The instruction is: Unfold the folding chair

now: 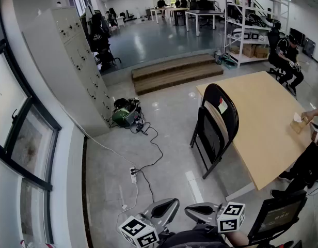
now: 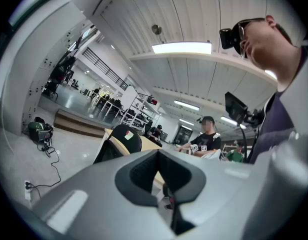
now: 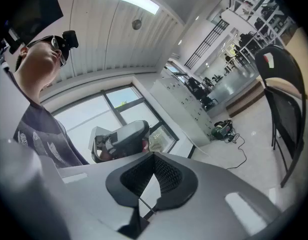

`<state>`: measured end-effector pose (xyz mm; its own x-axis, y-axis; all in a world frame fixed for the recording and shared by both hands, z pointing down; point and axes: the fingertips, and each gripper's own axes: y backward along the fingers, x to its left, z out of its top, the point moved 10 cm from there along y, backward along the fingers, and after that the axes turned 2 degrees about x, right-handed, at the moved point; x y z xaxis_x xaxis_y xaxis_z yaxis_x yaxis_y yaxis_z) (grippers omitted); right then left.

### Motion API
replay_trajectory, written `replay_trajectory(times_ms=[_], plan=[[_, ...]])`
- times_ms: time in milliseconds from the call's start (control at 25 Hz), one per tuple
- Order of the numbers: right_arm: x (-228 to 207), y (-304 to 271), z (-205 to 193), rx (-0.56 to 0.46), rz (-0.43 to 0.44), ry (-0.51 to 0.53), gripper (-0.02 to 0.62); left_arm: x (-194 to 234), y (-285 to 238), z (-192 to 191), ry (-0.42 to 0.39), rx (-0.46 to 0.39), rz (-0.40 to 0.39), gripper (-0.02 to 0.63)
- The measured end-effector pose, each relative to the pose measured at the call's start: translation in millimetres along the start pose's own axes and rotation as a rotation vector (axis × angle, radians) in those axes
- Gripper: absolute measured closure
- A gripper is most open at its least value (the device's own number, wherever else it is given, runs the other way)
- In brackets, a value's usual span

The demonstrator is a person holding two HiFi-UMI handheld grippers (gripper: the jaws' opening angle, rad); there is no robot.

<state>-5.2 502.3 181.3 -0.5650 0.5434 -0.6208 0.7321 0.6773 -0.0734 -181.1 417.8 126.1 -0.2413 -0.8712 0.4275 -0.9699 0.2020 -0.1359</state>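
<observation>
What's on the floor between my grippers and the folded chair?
Head view: only bare floor with one pale strip between the left gripper, right gripper and folding chair; the power strip lies off to the left.

Open floor (image 1: 167, 182) is found before the folding chair (image 1: 210, 136); its right is blocked by the table (image 1: 262, 112), its left crossed by a cable (image 1: 160, 151).

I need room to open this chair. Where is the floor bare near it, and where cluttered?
Bare floor lies left of the folding chair, between it and the black cable, and beyond it up to the steps. Crowded: the table against its right side; bag and power strip.
</observation>
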Motion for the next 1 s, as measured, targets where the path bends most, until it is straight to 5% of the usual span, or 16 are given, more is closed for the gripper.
replay_trajectory(times_ms=[320, 600, 1000], plan=[[-68, 73, 38, 0.041, -0.155, 0.125, 0.594, -19, -109, 20, -0.176, 0.069, 0.136, 0.606], [-111, 106, 81, 0.051, -0.157, 0.209, 0.594, -22, -151, 41, -0.281, 0.075, 0.245, 0.606], [-139, 109, 97, 0.043, -0.23, 0.204, 0.594, 9, -191, 48, -0.318, 0.081, 0.203, 0.606]])
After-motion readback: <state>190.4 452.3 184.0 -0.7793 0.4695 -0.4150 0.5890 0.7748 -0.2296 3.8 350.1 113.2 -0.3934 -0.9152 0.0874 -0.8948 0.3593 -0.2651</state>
